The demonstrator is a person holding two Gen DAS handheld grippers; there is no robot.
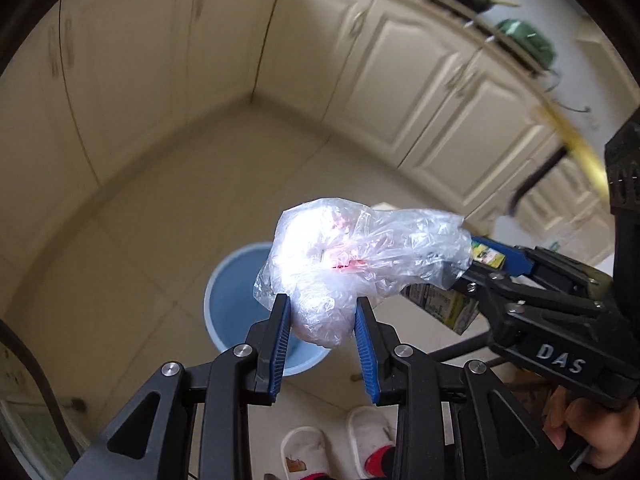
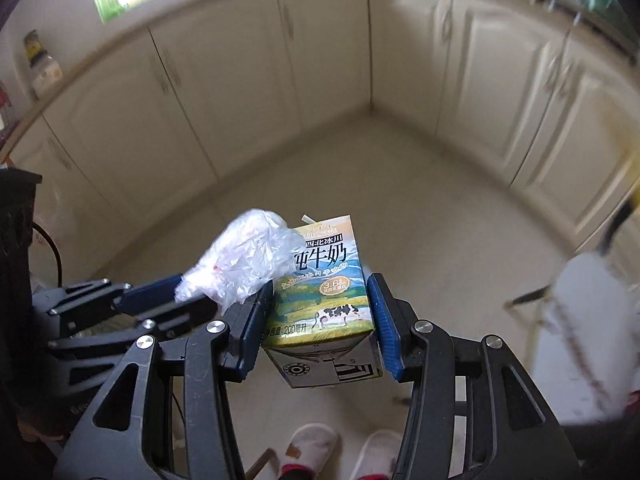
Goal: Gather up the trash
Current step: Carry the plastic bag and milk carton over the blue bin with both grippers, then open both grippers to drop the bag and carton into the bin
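Note:
My left gripper (image 1: 322, 304) is shut on a crumpled clear plastic bag (image 1: 352, 256) with red marks, held in the air above a light blue bin (image 1: 236, 300) on the tiled floor. The bag hides part of the bin's rim. In the right wrist view my right gripper (image 2: 320, 300) is shut on a small milk carton (image 2: 324, 296) printed with a cow and a meadow, held upright between the blue pads. The bag (image 2: 240, 264) and the left gripper (image 2: 152, 288) show at the carton's left. The carton (image 1: 444, 304) and right gripper (image 1: 492, 260) appear right of the bag in the left wrist view.
Cream cabinet doors (image 2: 248, 64) line the kitchen corner behind a beige tiled floor (image 2: 420, 216). The person's feet in white slippers (image 1: 336, 448) stand at the bottom. A white stool or chair (image 2: 588, 320) is at the right. A pan and a green item (image 1: 524, 40) sit on the counter.

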